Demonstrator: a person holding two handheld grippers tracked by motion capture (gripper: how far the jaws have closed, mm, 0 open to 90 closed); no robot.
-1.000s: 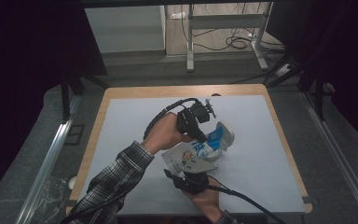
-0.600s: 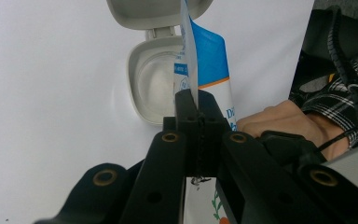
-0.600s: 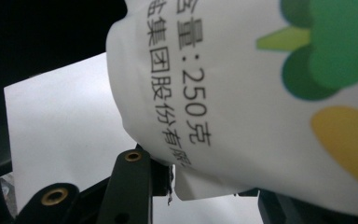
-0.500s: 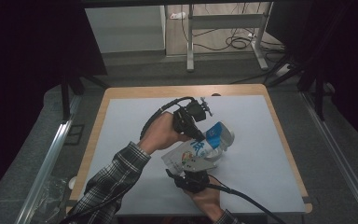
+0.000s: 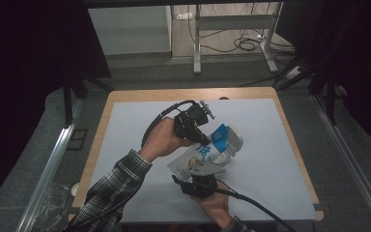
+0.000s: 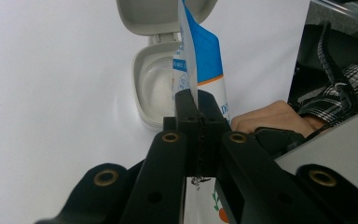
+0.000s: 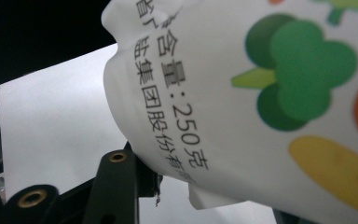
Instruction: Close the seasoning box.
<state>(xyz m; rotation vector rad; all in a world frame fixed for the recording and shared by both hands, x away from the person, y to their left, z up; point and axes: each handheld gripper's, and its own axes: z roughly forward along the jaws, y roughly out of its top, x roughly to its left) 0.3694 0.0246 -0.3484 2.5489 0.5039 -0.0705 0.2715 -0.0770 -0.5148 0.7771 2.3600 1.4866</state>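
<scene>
A white pouch [image 5: 199, 157] with a blue top and printed vegetables is held tilted between both grippers above the mat. My left gripper [image 6: 199, 107] is shut on the pouch's thin edge [image 6: 207, 56], just over an open white container [image 6: 156, 84] with a hinged lid [image 6: 163, 14]. In the high view the left gripper [image 5: 204, 139] comes in from the upper left. The right gripper [image 5: 202, 172] is at the pouch's lower end. In the right gripper view the pouch [image 7: 261, 93] bulges between the jaws of my right gripper [image 7: 209, 196], which have just been opening, and still touches the left pad.
The light grey mat [image 5: 270, 145] covers a wooden table [image 5: 188, 94] with open room on every side of the hands. Cables trail from both grippers. The container [image 5: 233, 141] sits right of the pouch's top. Dark floor and metal rails surround the table.
The left gripper has edged slightly left with the pouch's top. The right hand has stayed in place under the pouch.
</scene>
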